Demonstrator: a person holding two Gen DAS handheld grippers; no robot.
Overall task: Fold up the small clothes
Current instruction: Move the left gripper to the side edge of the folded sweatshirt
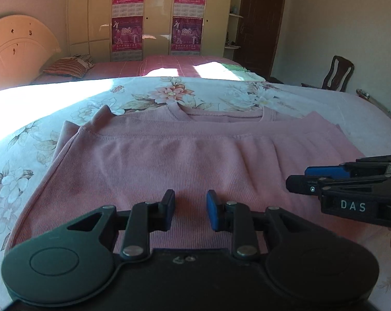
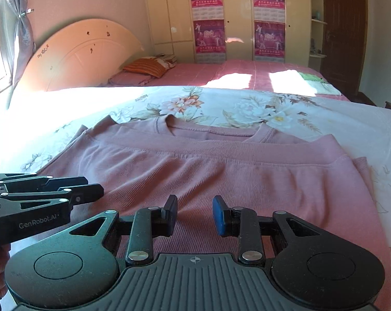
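Note:
A pink knit top (image 1: 195, 155) (image 2: 221, 171) lies flat on the floral bedsheet (image 1: 169, 93) (image 2: 195, 103). Its lower part is folded up over the body, and the neckline (image 1: 221, 115) shows at the far side. My left gripper (image 1: 190, 199) hovers over the near part of the top, its fingers apart with only cloth seen behind the gap. My right gripper (image 2: 195, 203) stands the same way, fingers apart and nothing between them. Each gripper appears in the other's view: the right gripper (image 1: 299, 178) at the right edge, the left gripper (image 2: 97, 189) at the left edge.
Behind the floral bed stands a second bed with a pink cover (image 1: 169, 64), a striped pillow (image 1: 66, 67) and a folded light cloth (image 2: 322, 85). A cream headboard (image 2: 86, 49), a wardrobe with posters (image 1: 156, 13), a dark door (image 1: 260, 20) and a wooden chair (image 1: 338, 72) line the room.

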